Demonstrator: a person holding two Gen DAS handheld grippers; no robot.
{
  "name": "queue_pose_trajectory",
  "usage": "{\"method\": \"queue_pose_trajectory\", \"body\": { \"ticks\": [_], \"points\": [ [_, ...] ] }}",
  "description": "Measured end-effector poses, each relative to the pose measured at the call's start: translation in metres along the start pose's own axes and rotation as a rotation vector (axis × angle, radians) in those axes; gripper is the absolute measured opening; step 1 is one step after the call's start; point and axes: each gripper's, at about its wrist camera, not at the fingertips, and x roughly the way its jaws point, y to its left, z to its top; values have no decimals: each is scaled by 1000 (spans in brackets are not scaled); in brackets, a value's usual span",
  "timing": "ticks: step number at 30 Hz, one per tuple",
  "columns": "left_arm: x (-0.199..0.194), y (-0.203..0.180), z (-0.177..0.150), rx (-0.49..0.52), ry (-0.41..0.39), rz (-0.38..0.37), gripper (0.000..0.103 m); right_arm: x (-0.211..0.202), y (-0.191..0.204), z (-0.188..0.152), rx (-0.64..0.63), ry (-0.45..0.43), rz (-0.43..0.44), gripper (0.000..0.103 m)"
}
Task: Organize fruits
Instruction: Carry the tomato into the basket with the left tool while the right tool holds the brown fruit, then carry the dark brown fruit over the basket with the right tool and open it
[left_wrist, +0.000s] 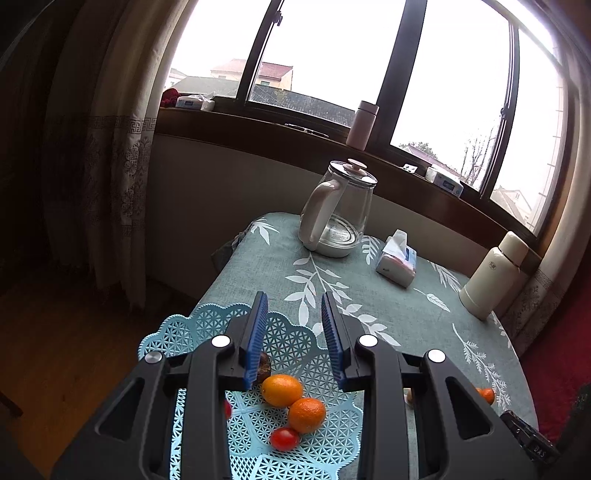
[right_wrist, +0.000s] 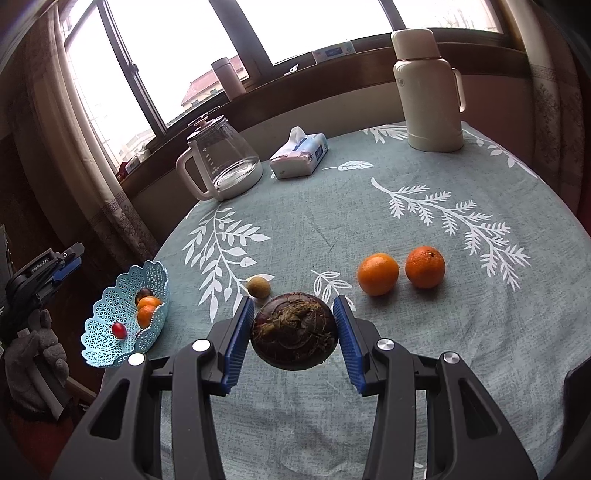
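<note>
Right gripper (right_wrist: 294, 326) clamps dark brown fruit (right_wrist: 294, 334) between its pads; oranges (right_wrist: 378, 274) at 2 o'clock. Left gripper (left_wrist: 294, 334) wide, empty.

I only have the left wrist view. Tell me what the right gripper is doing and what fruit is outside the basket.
Observer: The right gripper is closed on a dark brown round fruit; both pads look to touch it.
Operator: Count the loose oranges.
Observer: Two, side by side on the tablecloth: a left orange and a right orange.
Operator: Name anything else loose.
Observer: One small tan fruit, just beyond the gripper's left fingertip.
</note>
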Motion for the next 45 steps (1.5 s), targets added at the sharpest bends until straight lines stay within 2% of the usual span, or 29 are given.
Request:
{"method": "queue_pose_trajectory", "body": {
  "ticks": [1,3,5,11,16,27,39,45],
  "points": [
    [0,1,0,-5,0,-1,32,0,1,0,-1,1,0,45],
    [-2,4,1,-22,-3,-1,43,0,3,-1,-7,4,2,45],
    [-5,8,3,-44,-20,5,67,1,6,-1,-15,5,6,45],
    [-18,22,11,-72,-58,3,82,1,24,0,-58,11,26,45],
    [-27,31,15,-93,-78,-4,85,6,53,5,-106,40,91,45],
    [-39,38,21,-104,-109,-8,85,38,147,4,-237,140,241,45],
    [-41,40,23,-113,-113,-30,85,93,213,-13,-340,264,273,45],
    [-40,42,24,-123,-115,-32,85,95,213,-13,-322,259,276,46]
  ]
}}
